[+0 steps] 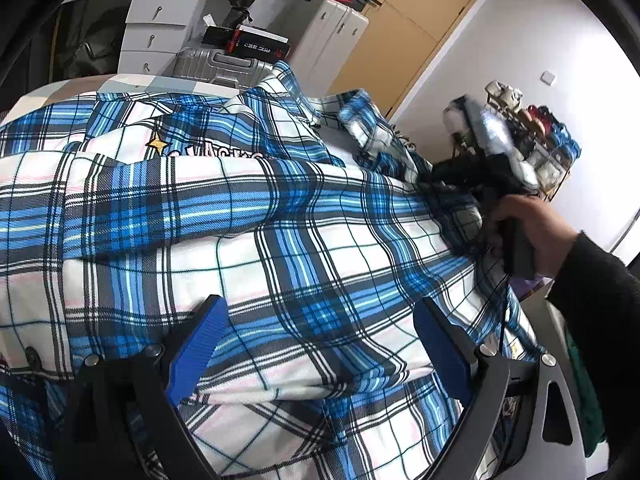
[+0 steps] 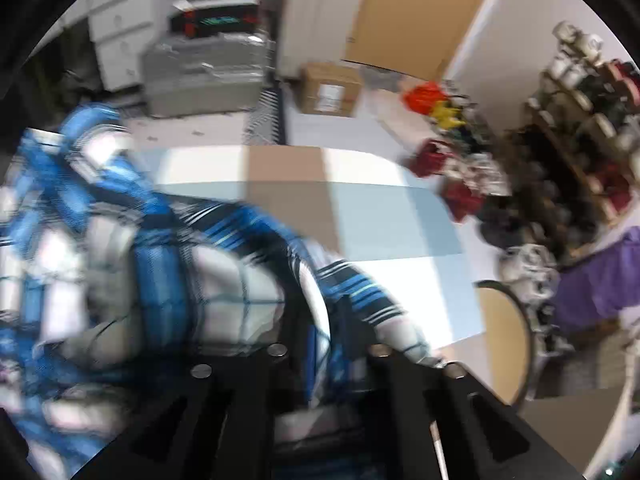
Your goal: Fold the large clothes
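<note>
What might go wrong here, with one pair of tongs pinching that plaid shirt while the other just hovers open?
1. The right tongs pinch only a bunched edge of the plaid shirt; the picture is blurred, and the fabric might slip out.
2. The left tongs stand open above the shirt, pinning nothing, so a pull may drag the whole garment.
3. The upper sleeve lies rumpled, so a fold may trap creases.

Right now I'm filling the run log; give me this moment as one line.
step: folding plaid shirt | left gripper: open above shirt | right gripper: shut on shirt fabric | surface: checked cloth
</note>
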{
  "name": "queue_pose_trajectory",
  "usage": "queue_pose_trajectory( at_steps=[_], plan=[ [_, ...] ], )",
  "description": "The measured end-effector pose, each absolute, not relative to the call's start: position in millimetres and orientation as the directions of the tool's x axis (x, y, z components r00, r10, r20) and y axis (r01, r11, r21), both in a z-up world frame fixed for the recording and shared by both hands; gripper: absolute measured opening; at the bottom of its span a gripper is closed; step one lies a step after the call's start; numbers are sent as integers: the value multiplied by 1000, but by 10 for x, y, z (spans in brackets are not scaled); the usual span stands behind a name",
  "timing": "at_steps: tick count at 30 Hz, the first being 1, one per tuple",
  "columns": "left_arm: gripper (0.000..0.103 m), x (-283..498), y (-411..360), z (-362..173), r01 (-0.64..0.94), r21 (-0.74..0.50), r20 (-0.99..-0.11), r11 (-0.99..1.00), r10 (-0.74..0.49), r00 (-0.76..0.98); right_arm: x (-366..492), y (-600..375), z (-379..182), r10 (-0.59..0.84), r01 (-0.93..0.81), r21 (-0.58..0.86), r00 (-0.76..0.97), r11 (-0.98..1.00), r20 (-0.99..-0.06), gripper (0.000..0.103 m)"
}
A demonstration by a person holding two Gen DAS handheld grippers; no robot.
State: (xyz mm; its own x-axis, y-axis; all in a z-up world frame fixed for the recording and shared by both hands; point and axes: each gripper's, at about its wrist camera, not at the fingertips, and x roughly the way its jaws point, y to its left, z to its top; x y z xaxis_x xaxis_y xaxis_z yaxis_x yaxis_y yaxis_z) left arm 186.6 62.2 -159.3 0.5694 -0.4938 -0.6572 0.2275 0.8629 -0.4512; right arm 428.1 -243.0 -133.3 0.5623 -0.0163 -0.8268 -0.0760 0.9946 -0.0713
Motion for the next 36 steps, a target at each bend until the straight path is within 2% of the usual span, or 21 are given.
queue_pose_trajectory(
  at_steps=[3, 5, 8, 10, 11, 16, 18, 21, 24, 26, 27, 29, 30, 32, 34, 36],
  plan=[
    [91, 1793, 577, -1589, 230, -422, -673, 877, -474, 568, 3863, -2512, -1006, 136, -161, 44, 628, 986, -767, 36],
    [91, 1728, 507, -1581, 237, -378, -694, 895, -443, 567, 3477, -2563, -793, 182, -176, 87, 646, 981, -741, 53],
    [91, 1690, 381, -1574, 259, -290, -739, 921, -388, 551, 2705, -2660, -549, 293, -251, 167, 644, 953, -707, 59],
    [91, 1616, 359, -1561, 242, -229, -780, 943, -326, 534, 2128, -2744, -475, 314, -276, 169, 651, 946, -691, 73],
    [91, 1562, 374, -1551, 226, -220, -799, 949, -308, 517, 1965, -2761, -467, 319, -282, 170, 654, 944, -686, 76],
    [91, 959, 573, -1464, 149, -258, -838, 955, -298, 457, 937, -2992, -643, 408, -306, 272, 639, 912, -651, 76],
    [91, 695, 641, -1383, 141, -251, -834, 958, -288, 471, 463, -2992, -691, 461, -327, 326, 647, 887, -608, 76],
    [91, 291, 721, -1235, 138, -162, -845, 977, -209, 493, -100, -2834, -638, 507, -385, 331, 681, 862, -528, 79],
    [91, 36, 753, -1180, 154, -123, -858, 980, -183, 479, -507, -2578, -573, 497, -422, 263, 744, 867, -447, 87],
    [91, -110, 805, -1207, 121, -23, -882, 992, -77, 465, -699, -2487, -575, 508, -439, 257, 768, 861, -391, 97],
    [91, -189, 870, -1223, 93, 20, -891, 995, -25, 453, -756, -2447, -620, 512, -439, 267, 776, 858, -368, 98],
    [91, -328, 1008, -1213, 56, 26, -892, 998, -2, 452, -865, -2404, -761, 529, -450, 288, 780, 845, -334, 98],
    [91, -398, 1097, -1191, 31, 32, -893, 999, 15, 451, -882, -2387, -823, 531, -449, 292, 775, 844, -343, 98],
    [91, -548, 1273, -1166, -24, -11, -898, 1000, 1, 440, -827, -2321, -906, 509, -420, 288, 741, 860, -439, 98],
    [91, -675, 1396, -1187, -53, -98, -903, 994, -67, 425, -816, -2347, -923, 528, -433, 304, 734, 848, -427, 98],
    [91, -705, 1370, -1299, -65, -128, -922, 990, -95, 375, -766, -2373, -896, 515, -424, 295, 743, 856, -427, 98]
  ],
)
